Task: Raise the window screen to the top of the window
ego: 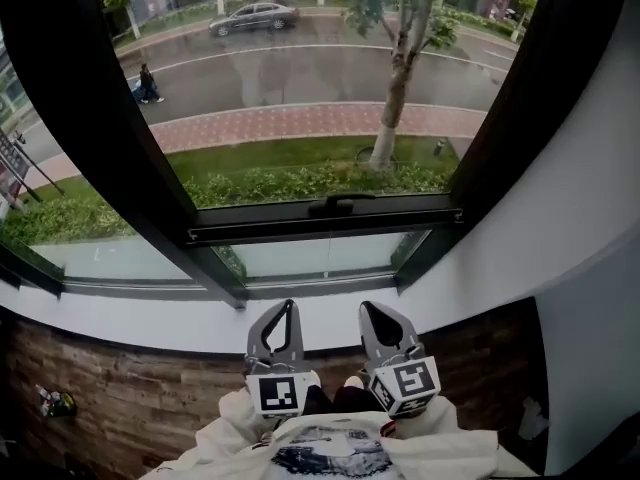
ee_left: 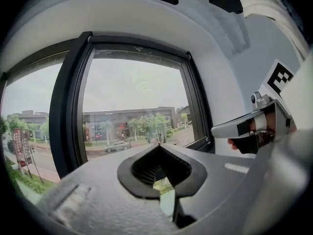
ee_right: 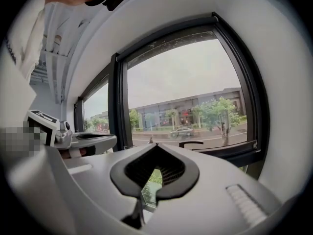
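My left gripper and right gripper are both closed and empty, short of the window. The screen bar and its handle sit low, near the window's bottom edge. Pushing with closed jaws could slip off the handle, and a lopsided lift could jam the bar.

A black-framed window in a white wall overlooks a wet road, a grey car, a tree and a red brick pavement under dull daylight. Dark wood-plank floor lies below the sill.
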Demonstrator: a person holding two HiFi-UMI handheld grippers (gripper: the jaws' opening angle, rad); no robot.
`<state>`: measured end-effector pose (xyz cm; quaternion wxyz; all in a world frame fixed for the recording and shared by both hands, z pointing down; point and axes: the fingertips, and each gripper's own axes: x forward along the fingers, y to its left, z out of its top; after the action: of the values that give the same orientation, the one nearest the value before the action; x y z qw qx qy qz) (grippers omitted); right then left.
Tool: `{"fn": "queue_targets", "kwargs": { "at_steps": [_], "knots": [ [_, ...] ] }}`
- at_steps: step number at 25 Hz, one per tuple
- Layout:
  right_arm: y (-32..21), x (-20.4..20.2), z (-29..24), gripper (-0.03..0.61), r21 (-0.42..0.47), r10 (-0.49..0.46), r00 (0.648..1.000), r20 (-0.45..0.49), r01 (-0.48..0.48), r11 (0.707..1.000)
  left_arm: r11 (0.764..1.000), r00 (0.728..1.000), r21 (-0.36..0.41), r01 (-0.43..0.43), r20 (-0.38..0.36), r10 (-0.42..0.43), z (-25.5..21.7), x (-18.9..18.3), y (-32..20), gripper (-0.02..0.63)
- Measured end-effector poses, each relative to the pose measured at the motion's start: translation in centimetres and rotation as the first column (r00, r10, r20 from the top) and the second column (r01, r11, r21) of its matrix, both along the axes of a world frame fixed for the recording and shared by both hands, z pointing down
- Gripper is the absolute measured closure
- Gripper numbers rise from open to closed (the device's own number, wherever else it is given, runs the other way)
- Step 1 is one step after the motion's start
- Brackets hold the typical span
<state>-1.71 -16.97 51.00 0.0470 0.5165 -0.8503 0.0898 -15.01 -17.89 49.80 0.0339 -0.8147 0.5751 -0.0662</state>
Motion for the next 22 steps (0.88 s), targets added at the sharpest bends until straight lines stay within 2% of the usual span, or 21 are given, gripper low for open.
{"fn": "queue_targets", "kwargs": {
  "at_steps": [4,10,18,22],
  "knots": [
    [-2.7,0.6,0.0,0.573,-0.001,-0.011,1.0,0.005,0.011,1.0,1.0,1.0,-0.028,0.005,0.021,-0.005,0.6,0.5,-2.0,0.609],
    [-6.1,2.6,-0.6,0.572,0.018,-0.055,0.998,-0.007,0.055,0.998,0.998,0.998,-0.005,0.057,0.012,-0.057,-0.1,2.2,-5.2,0.609],
    [-8.6,5.5,-0.6,0.572,0.018,-0.025,1.0,0.0,0.025,1.0,0.999,0.998,0.014,0.038,0.044,-0.039,0.0,4.2,-8.3,0.609],
    [-10.0,5.9,-0.6,0.572,0.029,-0.024,1.0,0.006,0.024,0.999,0.999,0.998,-0.005,0.044,0.046,-0.044,-0.3,4.6,-9.5,0.609]
  ]
}}
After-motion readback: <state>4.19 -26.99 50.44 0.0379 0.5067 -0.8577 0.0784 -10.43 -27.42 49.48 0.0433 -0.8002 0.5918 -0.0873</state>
